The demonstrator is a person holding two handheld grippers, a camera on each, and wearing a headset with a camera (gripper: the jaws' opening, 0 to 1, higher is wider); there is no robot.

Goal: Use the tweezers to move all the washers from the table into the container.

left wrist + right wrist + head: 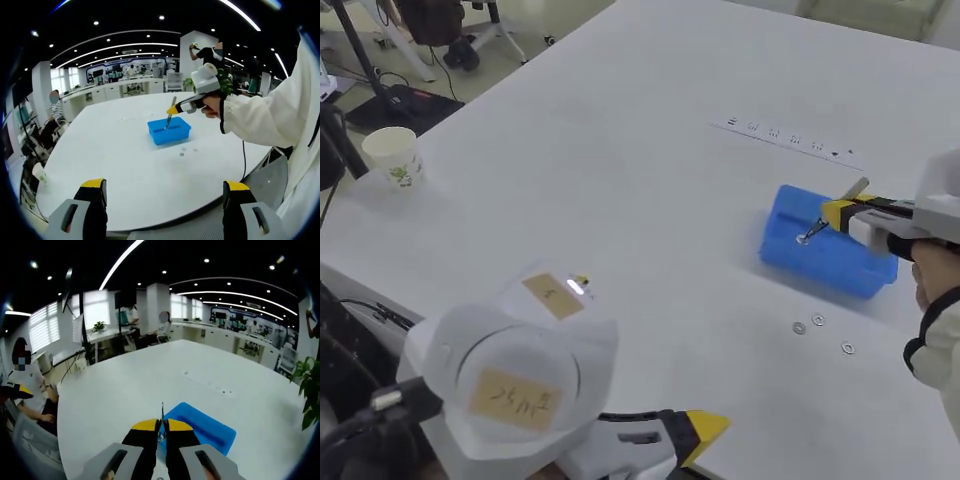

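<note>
Right tool: the right tool [161, 427] is clenched on a pair of tweezers [816, 229]. Its yellow jaw tips are pinched together and the thin metal shaft pokes out between them.
Tweezers: angled down into the blue container [840, 266], tips just over its floor, toward the left end as the head view has it. There's something small and ring-like at the tips, but it's too tiny for me to swear it's a washer.
Container: open blue plastic tray sitting flat on the white counter [620, 200], over on the right side of the head view.
Washers: three washers [818, 320] lie loose on the counter just beside the container, on the side nearer the person. They're close together and none touches the tray.
Left tool: the left tool [165, 186] is released, jaws spread wide with nothing between them. It hangs over the near edge of the counter, well apart from the container and the washers.
Hand: a hand [214, 106] coming out of a white sleeve [260, 115] with a dark cuff grips the right tool's handle.
Other stuff: a paper cup [395, 155] with a green print stands upright near the left edge of the counter. A white power strip [785, 138] lies beyond the container.
</note>
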